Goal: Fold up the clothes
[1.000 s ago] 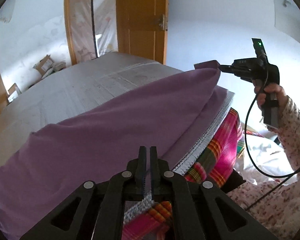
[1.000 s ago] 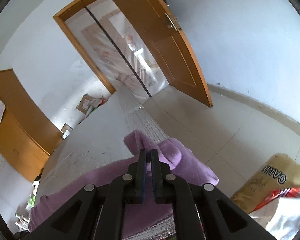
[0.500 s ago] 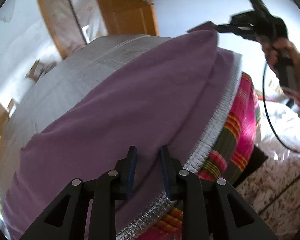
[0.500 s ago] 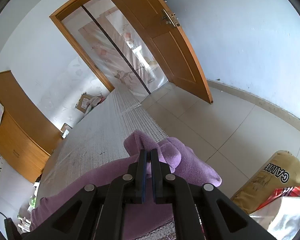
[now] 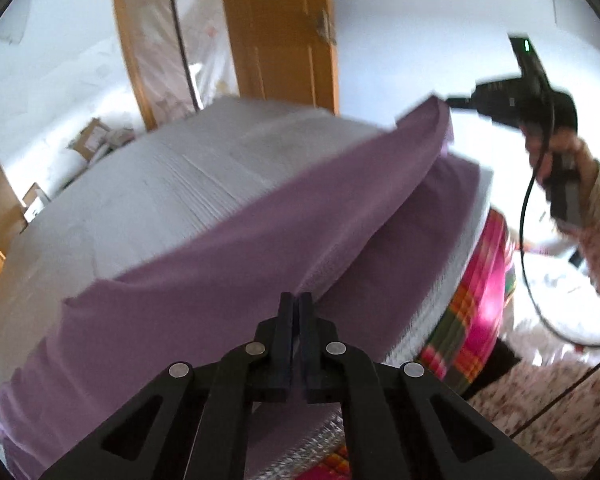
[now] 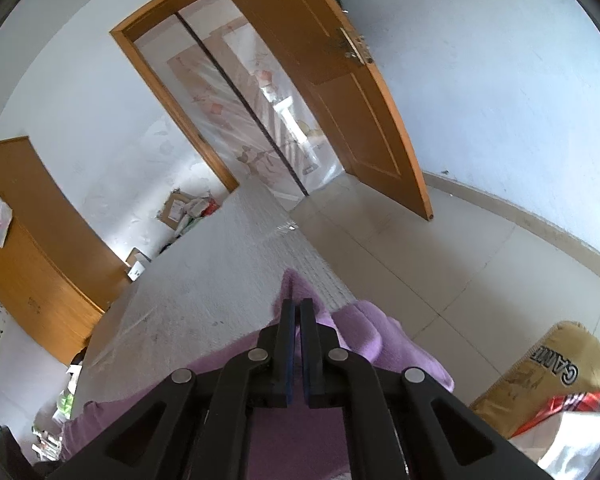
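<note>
Left claw [image 5: 296, 300] just clamped on soft purple cloth garment [image 5: 228, 264], right claw [image 6: 296, 308] pinching its far corner, above silver-grey quilted worktop [image 5: 148, 192].

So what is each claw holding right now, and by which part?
Both hold the purple cloth: the left claw is shut on its near edge, the right claw on its corner at the table's edge.

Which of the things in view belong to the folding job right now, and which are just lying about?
In the job:
purple garment, near edge lifted
left gripper, just closed on the near edge
right gripper, shut on a far corner
grey padded table underneath

Lying about:
plaid cloth at the table's side
cardboard boxes by the wall
yellow sack on the floor
</note>
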`<state>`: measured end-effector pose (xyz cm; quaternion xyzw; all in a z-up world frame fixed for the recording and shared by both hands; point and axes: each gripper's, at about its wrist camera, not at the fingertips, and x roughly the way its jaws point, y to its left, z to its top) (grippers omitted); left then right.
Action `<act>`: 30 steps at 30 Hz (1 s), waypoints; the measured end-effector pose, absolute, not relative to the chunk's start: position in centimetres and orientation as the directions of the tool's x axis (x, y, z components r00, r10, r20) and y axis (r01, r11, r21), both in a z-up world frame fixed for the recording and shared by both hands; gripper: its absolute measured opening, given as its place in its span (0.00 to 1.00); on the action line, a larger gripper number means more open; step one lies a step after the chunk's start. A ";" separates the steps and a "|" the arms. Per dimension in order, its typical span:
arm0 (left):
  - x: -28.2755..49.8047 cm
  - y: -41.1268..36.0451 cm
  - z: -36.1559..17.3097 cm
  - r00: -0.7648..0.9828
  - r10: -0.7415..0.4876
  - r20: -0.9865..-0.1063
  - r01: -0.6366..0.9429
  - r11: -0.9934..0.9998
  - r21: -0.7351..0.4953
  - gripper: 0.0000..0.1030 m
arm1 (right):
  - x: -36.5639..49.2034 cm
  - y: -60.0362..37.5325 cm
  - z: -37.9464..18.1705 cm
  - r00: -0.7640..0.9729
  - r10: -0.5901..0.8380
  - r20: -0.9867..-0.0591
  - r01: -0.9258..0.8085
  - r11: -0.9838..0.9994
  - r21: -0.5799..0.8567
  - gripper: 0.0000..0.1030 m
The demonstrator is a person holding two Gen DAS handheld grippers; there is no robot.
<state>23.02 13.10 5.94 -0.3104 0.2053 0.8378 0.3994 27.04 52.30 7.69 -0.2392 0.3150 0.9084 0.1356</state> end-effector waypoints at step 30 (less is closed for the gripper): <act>25.1 11.0 3.6 -0.437 0.524 -0.731 -0.809 -0.584 0.065 0.02 | 31.2 51.5 4.0 -0.829 0.069 -0.555 -0.407 -0.755 0.515 0.02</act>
